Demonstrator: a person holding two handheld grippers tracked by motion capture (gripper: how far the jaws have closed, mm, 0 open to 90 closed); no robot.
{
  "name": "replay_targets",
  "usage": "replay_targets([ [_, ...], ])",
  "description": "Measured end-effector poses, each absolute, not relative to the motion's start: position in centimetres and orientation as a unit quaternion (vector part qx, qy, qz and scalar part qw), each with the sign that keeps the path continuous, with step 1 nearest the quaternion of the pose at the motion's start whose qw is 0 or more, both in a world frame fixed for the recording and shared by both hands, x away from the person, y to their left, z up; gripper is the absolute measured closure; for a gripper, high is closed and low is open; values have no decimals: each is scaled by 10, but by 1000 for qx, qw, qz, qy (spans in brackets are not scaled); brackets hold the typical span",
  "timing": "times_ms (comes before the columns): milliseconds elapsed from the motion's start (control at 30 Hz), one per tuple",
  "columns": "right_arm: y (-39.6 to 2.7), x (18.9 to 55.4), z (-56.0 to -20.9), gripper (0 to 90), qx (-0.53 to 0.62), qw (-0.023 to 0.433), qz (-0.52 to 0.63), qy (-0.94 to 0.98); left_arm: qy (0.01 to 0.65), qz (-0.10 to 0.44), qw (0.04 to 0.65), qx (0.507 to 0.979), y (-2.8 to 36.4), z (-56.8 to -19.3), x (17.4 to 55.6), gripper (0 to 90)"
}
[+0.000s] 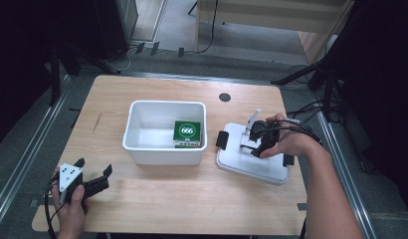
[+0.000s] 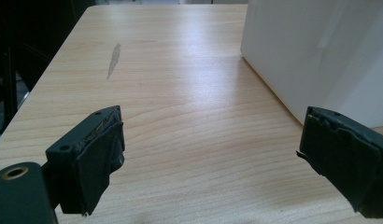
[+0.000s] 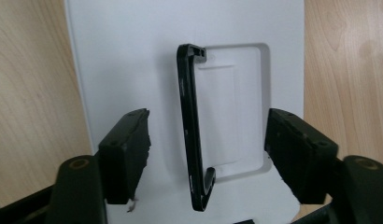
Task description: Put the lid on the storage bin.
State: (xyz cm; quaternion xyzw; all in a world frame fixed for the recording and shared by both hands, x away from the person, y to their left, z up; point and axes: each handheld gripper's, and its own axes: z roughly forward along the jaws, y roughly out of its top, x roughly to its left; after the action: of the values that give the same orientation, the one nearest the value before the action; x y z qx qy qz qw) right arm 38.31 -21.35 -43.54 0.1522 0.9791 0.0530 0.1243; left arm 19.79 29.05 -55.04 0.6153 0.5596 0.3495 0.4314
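Straddling the thin black hinged handle (image 3: 192, 135) of the flat white plastic lid (image 1: 252, 159), the right gripper (image 3: 206, 144) stood part-open, its jaws either side of the raised handle with a clear gap on each side, so nothing was yet gripped. The lid lay flat on the pale wooden table (image 1: 157, 199), just to the right of the open white plastic bin (image 1: 164, 130), which held a small green box marked 666 (image 1: 186, 133) in its near right corner. The left gripper (image 1: 95, 175) sat at the near left of the table, jaws wide apart and holding nothing, well apart from the bin. By my reading, the step in hand was taking hold of the lid by its handle. The next move would call for pinching the jaws squarely onto the handle, then lifting the lid level and carrying it over the bin.
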Motion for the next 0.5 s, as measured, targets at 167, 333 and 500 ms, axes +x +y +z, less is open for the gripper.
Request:
replay_targets([
  [167,-219,386,-446,524,164,129,47,977,560,349,432,614,290,-550,198,71],
  [333,-222,389,-455,637,163,130,46,977,561,348,434,613,291,-550,198,71],
  [500,-223,391,-460,745,165,133,49,976,561,348,434,613,291,-550,198,71],
])
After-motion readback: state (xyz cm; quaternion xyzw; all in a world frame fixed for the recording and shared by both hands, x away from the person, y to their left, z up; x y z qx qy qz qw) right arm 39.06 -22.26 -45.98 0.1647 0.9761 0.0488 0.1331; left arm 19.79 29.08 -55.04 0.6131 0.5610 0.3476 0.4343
